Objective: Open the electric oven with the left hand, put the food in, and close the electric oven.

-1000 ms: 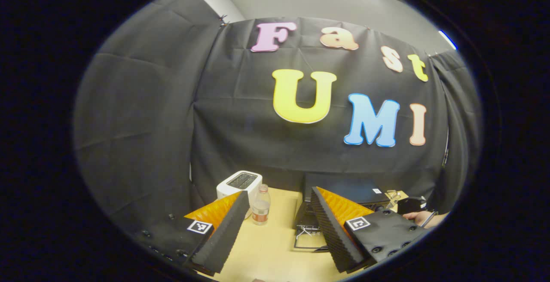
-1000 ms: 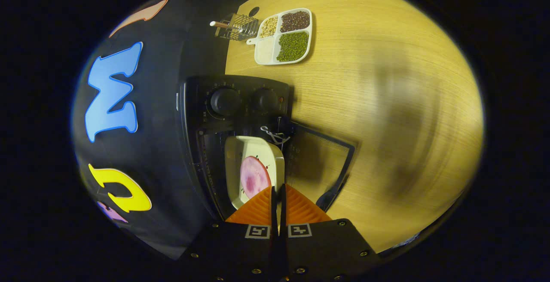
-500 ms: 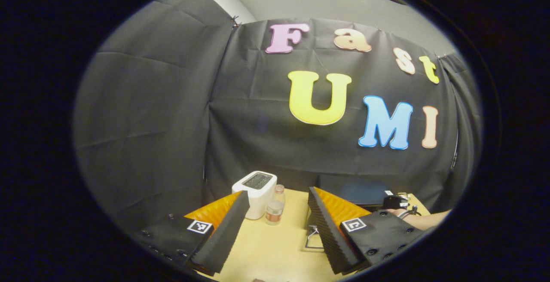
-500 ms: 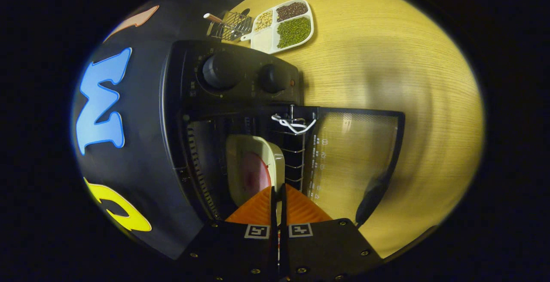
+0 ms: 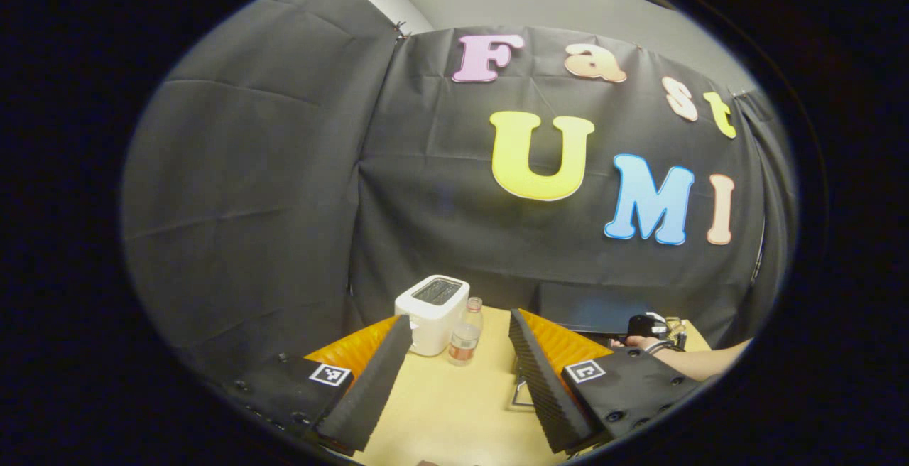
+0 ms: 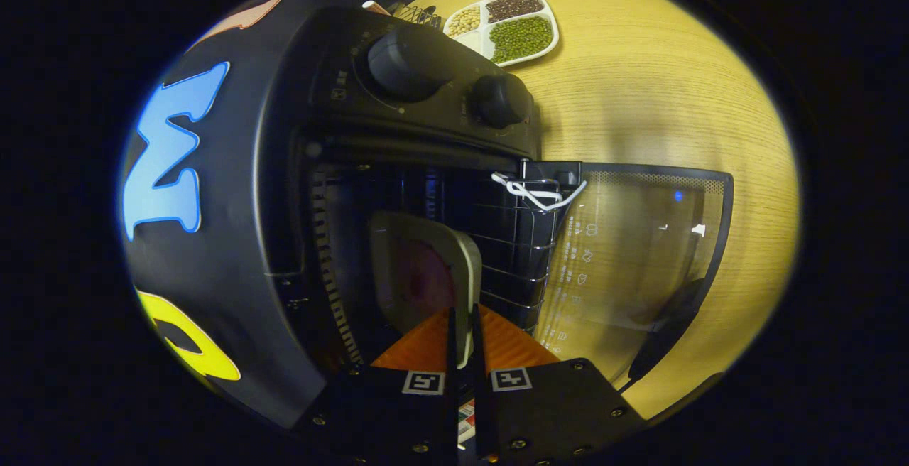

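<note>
In the left gripper view, the left gripper (image 5: 454, 370) hangs over the pale wooden counter (image 5: 454, 409) with its fingers spread wide and empty, a white two-slot toaster (image 5: 431, 304) and a small clear plastic bottle (image 5: 465, 333) just beyond them, and a person's hand (image 5: 643, 342) reaching in at the black electric oven (image 5: 593, 307) on the right. In the right gripper view, the right gripper (image 6: 461, 342) pinches the rim of a cream rectangular plate (image 6: 426, 278) bearing a round pink slice of food (image 6: 424, 280), the plate inside the oven cavity above the wire rack (image 6: 522, 239), with the glass oven door (image 6: 632, 267) folded down flat over the counter and a white divided tray of beans (image 6: 508, 25) behind the oven's knobs (image 6: 415, 61).
</note>
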Action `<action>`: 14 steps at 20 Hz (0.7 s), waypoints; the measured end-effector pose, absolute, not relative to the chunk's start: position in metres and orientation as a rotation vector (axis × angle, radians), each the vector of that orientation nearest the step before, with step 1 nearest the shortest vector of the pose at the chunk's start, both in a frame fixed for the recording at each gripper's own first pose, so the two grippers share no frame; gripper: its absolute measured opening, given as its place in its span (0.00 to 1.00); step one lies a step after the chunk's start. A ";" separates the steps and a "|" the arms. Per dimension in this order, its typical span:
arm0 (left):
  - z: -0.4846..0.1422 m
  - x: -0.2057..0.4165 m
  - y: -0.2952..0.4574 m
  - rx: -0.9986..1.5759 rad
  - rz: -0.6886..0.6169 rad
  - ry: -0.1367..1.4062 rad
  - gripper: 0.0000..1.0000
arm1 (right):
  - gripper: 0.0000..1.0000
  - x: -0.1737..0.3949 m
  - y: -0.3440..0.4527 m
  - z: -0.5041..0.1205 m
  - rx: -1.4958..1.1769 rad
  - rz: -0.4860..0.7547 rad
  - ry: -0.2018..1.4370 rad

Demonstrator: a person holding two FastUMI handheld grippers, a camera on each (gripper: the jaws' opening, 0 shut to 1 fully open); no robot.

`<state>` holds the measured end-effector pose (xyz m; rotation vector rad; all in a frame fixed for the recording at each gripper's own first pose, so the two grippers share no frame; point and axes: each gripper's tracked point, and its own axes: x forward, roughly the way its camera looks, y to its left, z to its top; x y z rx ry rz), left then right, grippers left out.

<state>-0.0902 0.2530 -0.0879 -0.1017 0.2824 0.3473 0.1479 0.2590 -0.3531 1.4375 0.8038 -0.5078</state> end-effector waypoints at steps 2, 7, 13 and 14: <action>-0.088 -0.081 0.243 -0.100 0.325 0.276 0.96 | 0.15 0.140 0.252 -0.344 1.419 -0.480 0.806; -0.087 -0.056 0.199 -0.097 0.237 0.267 0.94 | 0.20 0.096 0.214 -0.329 1.166 -0.369 0.844; -0.092 -0.038 0.129 -0.083 0.104 0.271 0.96 | 0.20 0.061 0.137 -0.309 0.774 -0.290 0.784; -0.095 -0.036 0.117 -0.074 0.081 0.274 0.91 | 0.20 0.059 0.123 -0.300 0.693 -0.266 0.749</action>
